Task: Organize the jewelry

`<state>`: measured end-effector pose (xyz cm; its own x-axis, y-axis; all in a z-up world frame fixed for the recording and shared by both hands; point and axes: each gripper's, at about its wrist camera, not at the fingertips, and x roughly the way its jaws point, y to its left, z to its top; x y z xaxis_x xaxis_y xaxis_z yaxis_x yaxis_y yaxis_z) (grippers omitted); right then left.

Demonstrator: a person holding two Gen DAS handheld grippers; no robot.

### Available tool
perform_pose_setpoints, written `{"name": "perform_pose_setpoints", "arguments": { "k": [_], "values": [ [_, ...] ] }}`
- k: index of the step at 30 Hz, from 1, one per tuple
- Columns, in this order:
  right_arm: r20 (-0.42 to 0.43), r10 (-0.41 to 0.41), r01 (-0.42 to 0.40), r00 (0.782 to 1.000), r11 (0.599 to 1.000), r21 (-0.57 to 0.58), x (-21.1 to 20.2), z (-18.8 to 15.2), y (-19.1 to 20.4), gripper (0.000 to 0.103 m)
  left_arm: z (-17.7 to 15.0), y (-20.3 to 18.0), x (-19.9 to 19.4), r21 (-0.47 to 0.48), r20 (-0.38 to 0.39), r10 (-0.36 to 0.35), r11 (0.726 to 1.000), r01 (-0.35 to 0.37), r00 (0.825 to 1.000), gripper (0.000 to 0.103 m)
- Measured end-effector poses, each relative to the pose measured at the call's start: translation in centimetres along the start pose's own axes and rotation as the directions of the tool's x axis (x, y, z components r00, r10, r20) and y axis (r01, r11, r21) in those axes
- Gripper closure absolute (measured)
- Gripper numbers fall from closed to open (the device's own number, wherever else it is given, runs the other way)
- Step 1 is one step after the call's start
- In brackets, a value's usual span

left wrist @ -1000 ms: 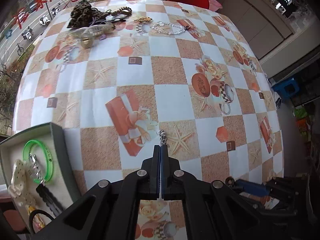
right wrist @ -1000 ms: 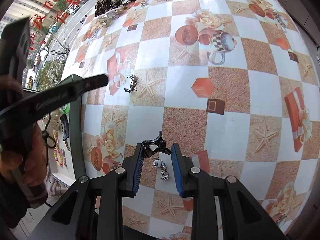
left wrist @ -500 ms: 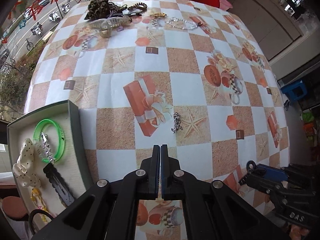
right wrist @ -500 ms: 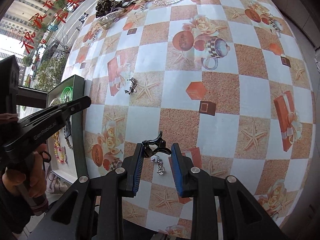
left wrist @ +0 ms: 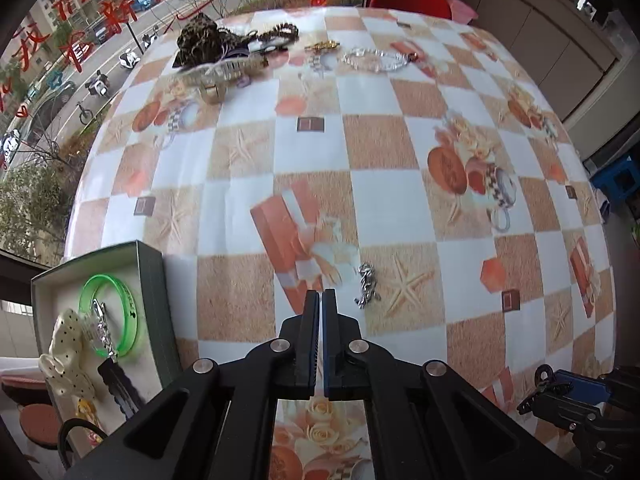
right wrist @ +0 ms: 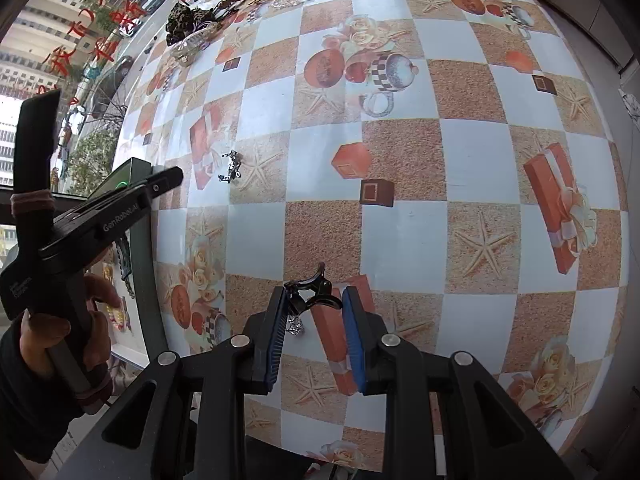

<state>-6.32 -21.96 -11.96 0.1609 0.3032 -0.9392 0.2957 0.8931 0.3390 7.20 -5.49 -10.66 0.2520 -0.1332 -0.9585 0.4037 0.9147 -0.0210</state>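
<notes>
From the left wrist, the left gripper (left wrist: 322, 294) is closed and empty; a small silver chain trinket (left wrist: 367, 285) lies on the checkered desk (left wrist: 384, 200) just right of its tips, the green open jewelry box (left wrist: 154, 300) to its left.

From the right wrist, the right gripper (right wrist: 314, 306) clamps a black hair clip with a silver charm (right wrist: 306, 294). This looks like mid-sorting; next, presumably, the clip goes to the box.

The table (left wrist: 384, 148) under me wears a smooth, faintly glossy printed oilcloth. My fingers (left wrist: 311, 320) are matt black plastic with ribbed blue pads. A little chain (left wrist: 367, 285) glints like bright polished metal. In the box (left wrist: 154, 280), dull green card outside and pale matt lining, lie a translucent, shiny green plastic bangle (left wrist: 132, 316) and a soft cream dotted cloth bow (left wrist: 66, 336). My right fingers (right wrist: 354, 332) hold a black clip (right wrist: 310, 292), semi-gloss plastic.
</notes>
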Motion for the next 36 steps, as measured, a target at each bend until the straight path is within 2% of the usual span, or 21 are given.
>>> {"name": "perform_pose_setpoints", "arguments": {
  "k": [3,7,9,13,15,19,20,21,22,23,26,31,34,36],
  "values": [
    [0.006,0.003,-0.003,1.000,1.000,0.007,0.0,0.1,-0.2,0.073,0.1,0.2,0.5,-0.017,-0.004,-0.022,1.000,0.022,1.000,0.100],
    [0.008,0.005,-0.005,1.000,1.000,0.017,0.1,0.1,-0.6,0.073,-0.1,0.5,1.1,-0.070,0.020,-0.110,0.991,0.111,0.994,0.099],
    [0.006,0.007,-0.007,1.000,1.000,0.024,0.1,0.0,-0.8,0.073,-0.2,0.7,0.9,-0.084,0.051,-0.098,0.991,0.102,0.994,0.099],
    [0.002,0.009,-0.009,1.000,0.999,0.038,0.2,-0.2,-1.3,0.073,0.0,1.1,1.0,-0.103,0.068,-0.115,0.987,0.122,0.991,0.099],
    [0.000,0.010,-0.010,1.000,0.999,0.040,0.2,-0.2,-1.4,0.073,0.1,1.3,1.0,-0.104,0.074,-0.102,0.988,0.110,0.992,0.099],
    [0.002,0.013,-0.013,1.000,0.999,0.044,0.2,-0.1,-1.7,0.073,0.0,1.6,1.1,-0.124,0.071,-0.137,0.982,0.145,0.988,0.099],
    [0.002,0.014,-0.014,1.000,0.999,0.045,0.2,-0.1,-1.7,0.073,0.0,1.6,1.2,-0.129,0.071,-0.142,0.980,0.151,0.987,0.073],
    [0.001,0.015,-0.015,1.000,0.999,0.046,0.3,-0.1,-1.8,0.073,0.0,1.5,1.4,-0.132,0.062,-0.156,0.978,0.162,0.986,0.031],
    [0.001,0.015,-0.015,1.000,0.999,0.047,0.3,-0.1,-1.8,0.073,-0.1,1.3,2.1,-0.133,0.056,-0.165,0.976,0.171,0.985,0.005],
    [-0.001,0.016,-0.016,1.000,0.999,0.047,0.3,-0.1,-1.9,0.073,-0.1,0.8,3.0,-0.124,0.050,-0.166,0.977,0.171,0.985,0.000],
    [-0.003,0.015,-0.015,1.000,0.999,0.050,0.4,-0.2,-2.0,0.073,-0.5,-0.8,6.1,-0.091,0.060,-0.164,0.982,0.169,0.985,0.000],
    [-0.010,0.012,-0.012,1.000,0.998,0.054,0.4,-0.4,-2.4,0.073,-0.3,-2.4,13.1,-0.129,0.035,-0.132,0.982,0.135,0.991,0.000],
    [-0.011,0.005,-0.005,1.000,0.998,0.061,0.4,-0.5,-2.8,0.073,0.3,-3.8,17.9,-0.117,-0.033,-0.051,0.992,0.047,0.998,0.000],
    [-0.012,0.002,-0.001,1.000,0.998,0.067,0.4,-0.5,-3.1,0.073,0.3,-4.8,20.6,-0.101,-0.046,-0.021,0.995,0.017,0.999,0.000]
  ]
}}
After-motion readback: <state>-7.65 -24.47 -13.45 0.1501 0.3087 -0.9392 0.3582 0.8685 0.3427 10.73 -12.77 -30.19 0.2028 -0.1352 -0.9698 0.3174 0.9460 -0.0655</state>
